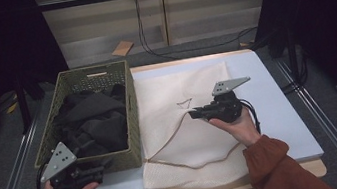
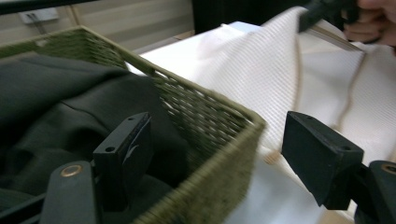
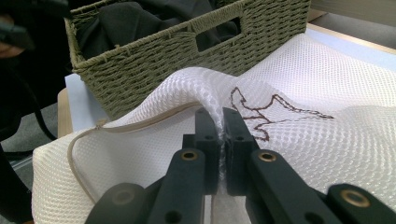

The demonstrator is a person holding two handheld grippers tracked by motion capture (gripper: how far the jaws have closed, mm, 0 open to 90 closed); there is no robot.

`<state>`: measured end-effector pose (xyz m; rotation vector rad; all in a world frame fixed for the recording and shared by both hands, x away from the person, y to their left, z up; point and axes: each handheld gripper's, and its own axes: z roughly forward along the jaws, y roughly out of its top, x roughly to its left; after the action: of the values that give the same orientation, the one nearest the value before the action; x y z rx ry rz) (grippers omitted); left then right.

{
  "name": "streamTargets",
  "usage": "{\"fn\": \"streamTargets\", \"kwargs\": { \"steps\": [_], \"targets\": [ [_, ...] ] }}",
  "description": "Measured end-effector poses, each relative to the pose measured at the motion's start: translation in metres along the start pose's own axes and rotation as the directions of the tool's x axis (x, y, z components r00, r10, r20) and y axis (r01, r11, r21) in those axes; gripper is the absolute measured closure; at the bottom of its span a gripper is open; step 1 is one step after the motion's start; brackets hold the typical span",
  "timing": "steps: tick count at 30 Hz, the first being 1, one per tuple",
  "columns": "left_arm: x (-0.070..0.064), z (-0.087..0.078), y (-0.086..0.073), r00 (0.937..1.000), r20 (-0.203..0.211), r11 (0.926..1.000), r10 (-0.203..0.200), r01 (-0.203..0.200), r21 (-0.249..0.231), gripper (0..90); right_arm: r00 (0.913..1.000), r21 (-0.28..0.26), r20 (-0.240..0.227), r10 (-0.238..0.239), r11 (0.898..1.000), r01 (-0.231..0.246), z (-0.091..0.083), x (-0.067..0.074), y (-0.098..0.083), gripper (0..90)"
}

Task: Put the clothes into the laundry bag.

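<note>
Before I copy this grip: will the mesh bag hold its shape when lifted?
Probably not. The mesh bag bunches into a soft ridge where the right gripper pinches it, so it looks floppy. Being thin and open-weave, it is likely light and will drape.

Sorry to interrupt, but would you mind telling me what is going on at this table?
A person is working with a handheld gripper in each hand. The right gripper is shut on a pinched-up fold of the white mesh bag spread on the table. The left gripper is open, with nothing held, at the near corner of the woven basket, which holds dark clothes. None of the clothes is in the bag yet.
</note>
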<state>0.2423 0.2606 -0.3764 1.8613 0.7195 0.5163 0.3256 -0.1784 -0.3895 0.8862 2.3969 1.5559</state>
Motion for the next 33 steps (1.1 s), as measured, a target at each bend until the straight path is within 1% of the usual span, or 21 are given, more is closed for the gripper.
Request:
{"fn": "streamTargets", "kwargs": {
  "steps": [1, 2, 3, 4, 5, 6, 8, 10, 12, 13, 17, 19, 21, 23, 26, 27, 28, 29, 31, 32, 33],
  "targets": [
    [0.002, 0.002, 0.004, 1.0, 0.009, 1.0, -0.002, 0.001, 0.003, 24.1, 1.0, 0.0, 0.0, 0.0, 1.0, 0.0, 0.0, 0.0, 0.0, 86.9],
    [0.005, 0.007, 0.009, 0.9998, 0.015, 0.9993, 0.016, -0.016, 0.035, 23.3, 1.0, -0.001, -0.001, 0.001, 1.0, -0.001, 0.0, 0.0, 0.0, 86.8],
    [0.008, 0.01, 0.012, 0.9995, 0.002, 0.9983, 0.032, -0.032, 0.048, 22.6, 1.0, 0.001, -0.002, 0.002, 1.0, -0.002, 0.0, -0.001, 0.0, 86.8],
    [0.012, 0.013, 0.015, 0.9993, -0.003, 0.998, 0.037, -0.037, 0.051, 22.5, 1.0, 0.001, -0.002, 0.003, 1.0, -0.003, 0.0, -0.001, 0.0, 86.8],
    [0.017, 0.014, 0.017, 0.9998, 0.012, 0.999, 0.017, -0.018, 0.042, 22.3, 1.0, 0.002, -0.004, 0.003, 1.0, -0.003, 0.0, -0.001, 0.0, 86.8],
    [0.019, 0.016, 0.019, 0.9998, 0.021, 0.9988, 0.007, -0.008, 0.048, 20.7, 1.0, 0.002, -0.003, 0.0, 1.0, 0.0, 0.0, -0.001, 0.0, 86.7],
    [0.021, 0.02, 0.023, 0.9994, 0.003, 0.9975, 0.034, -0.034, 0.062, 18.7, 1.0, 0.003, -0.004, 0.002, 1.0, -0.002, -0.001, -0.001, 0.0, 86.6],
    [0.026, 0.024, 0.026, 0.9994, -0.004, 0.9971, 0.034, -0.033, 0.068, 17.1, 1.0, 0.002, -0.008, 0.002, 1.0, -0.002, 0.0, -0.001, -0.001, 86.6],
    [0.033, 0.029, 0.028, 0.999, -0.016, 0.9942, 0.041, -0.039, 0.1, 14.9, 1.0, 0.006, -0.008, 0.002, 1.0, -0.002, 0.001, -0.001, -0.001, 86.6],
    [0.038, 0.031, 0.028, 0.9989, -0.024, 0.9929, 0.041, -0.039, 0.113, 13.9, 1.0, 0.006, -0.009, 0.001, 1.0, -0.001, 0.001, -0.001, -0.001, 86.5],
    [0.055, 0.041, 0.03, 0.9988, -0.045, 0.988, 0.018, -0.01, 0.154, 11.0, 1.0, 0.006, -0.008, 0.001, 1.0, -0.001, 0.001, -0.001, -0.001, 86.4],
    [0.061, 0.044, 0.034, 0.9981, -0.058, 0.985, 0.019, -0.009, 0.172, 9.9, 1.0, 0.007, -0.006, 0.001, 1.0, -0.001, 0.001, -0.001, -0.001, 86.3],
    [0.066, 0.047, 0.037, 0.9976, -0.066, 0.9842, 0.019, -0.007, 0.177, 9.2, 1.0, 0.008, -0.006, 0.002, 1.0, -0.002, 0.002, -0.002, -0.001, 86.2],
    [0.072, 0.05, 0.04, 0.9941, -0.1, 0.9802, 0.043, -0.022, 0.197, 5.7, 1.0, 0.008, -0.008, 0.005, 1.0, -0.005, 0.002, -0.002, -0.002, 86.2],
    [0.086, 0.056, 0.042, 0.994, -0.107, 0.9789, 0.023, 0.0, 0.204, 4.5, 0.9999, 0.012, -0.01, 0.004, 1.0, -0.004, 0.002, -0.002, -0.002, 86.2],
    [0.091, 0.059, 0.041, 0.9939, -0.11, 0.977, 0.015, 0.008, 0.213, 4.0, 1.0, 0.012, -0.008, 0.004, 1.0, -0.003, 0.002, -0.003, -0.002, 86.2],
    [0.095, 0.062, 0.04, 0.9917, -0.127, 0.973, 0.021, 0.009, 0.231, 4.0, 1.0, 0.013, -0.005, 0.005, 1.0, -0.004, 0.002, -0.003, -0.002, 86.2],
    [0.098, 0.067, 0.038, 0.9924, -0.122, 0.9696, 0.013, 0.018, 0.244, 3.1, 1.0, 0.014, -0.006, 0.004, 1.0, -0.004, 0.003, -0.003, -0.002, 86.2],
    [0.105, 0.075, 0.034, 0.9928, -0.12, 0.9585, 0.006, 0.028, 0.284, 3.6, 1.0, 0.014, -0.008, 0.006, 1.0, -0.006, 0.003, -0.003, -0.002, 86.1],
    [0.107, 0.078, 0.032, 0.9927, -0.121, 0.9548, 0.007, 0.029, 0.296, 3.1, 1.0, 0.015, -0.007, 0.005, 1.0, -0.005, 0.003, -0.003, -0.002, 86.1],
    [0.109, 0.081, 0.03, 0.9914, -0.13, 0.9488, 0.014, 0.028, 0.315, 3.1, 1.0, 0.016, -0.008, 0.005, 1.0, -0.005, 0.003, -0.003, -0.003, 86.1]
  ]
}}
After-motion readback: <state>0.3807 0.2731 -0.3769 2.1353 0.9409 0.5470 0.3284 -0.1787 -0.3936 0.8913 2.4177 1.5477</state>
